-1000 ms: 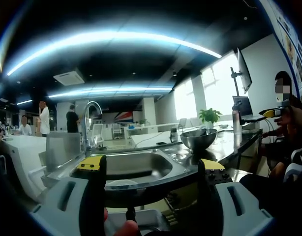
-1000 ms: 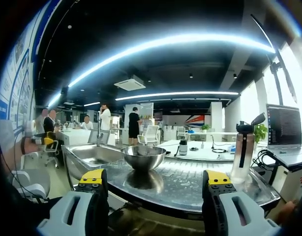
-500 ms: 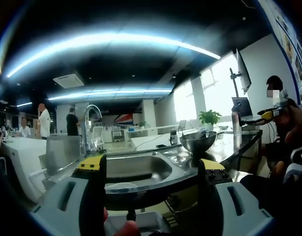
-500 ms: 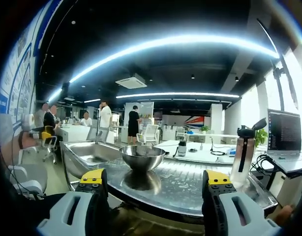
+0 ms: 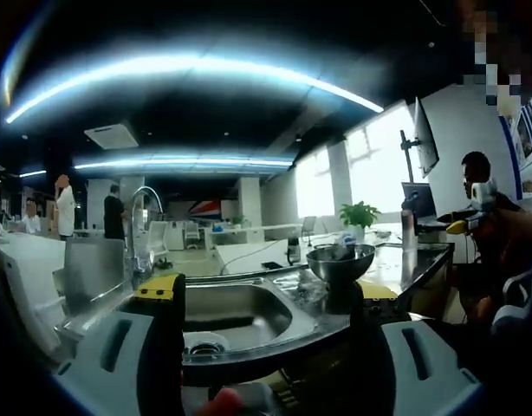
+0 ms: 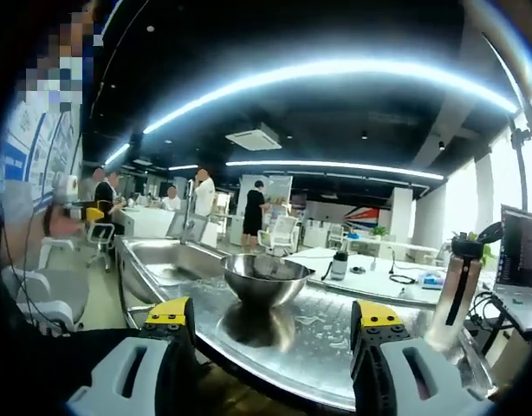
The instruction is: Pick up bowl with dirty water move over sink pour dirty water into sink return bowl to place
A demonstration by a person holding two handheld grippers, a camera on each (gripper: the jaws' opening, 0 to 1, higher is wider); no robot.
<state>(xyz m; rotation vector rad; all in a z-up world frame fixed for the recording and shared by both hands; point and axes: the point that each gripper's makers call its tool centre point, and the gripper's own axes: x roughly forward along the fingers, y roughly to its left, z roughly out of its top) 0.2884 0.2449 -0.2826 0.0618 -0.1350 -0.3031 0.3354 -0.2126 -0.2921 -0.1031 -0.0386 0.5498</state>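
Bowl [image 6: 268, 279] on wet drainboard [image 6: 335, 334] beside sink [image 6: 166, 264]; both grippers (L [image 5: 268, 295], R [image 6: 270, 316]) wide, empty

- A water bottle [image 6: 457, 290] with a dark cap stands upright near the steel counter's [image 6: 335, 338] right end.
- A laptop [image 6: 517, 260] sits open beyond it.
- A potted plant [image 5: 359, 217] stands by the windows.
- People [image 6: 205, 199] stand behind.
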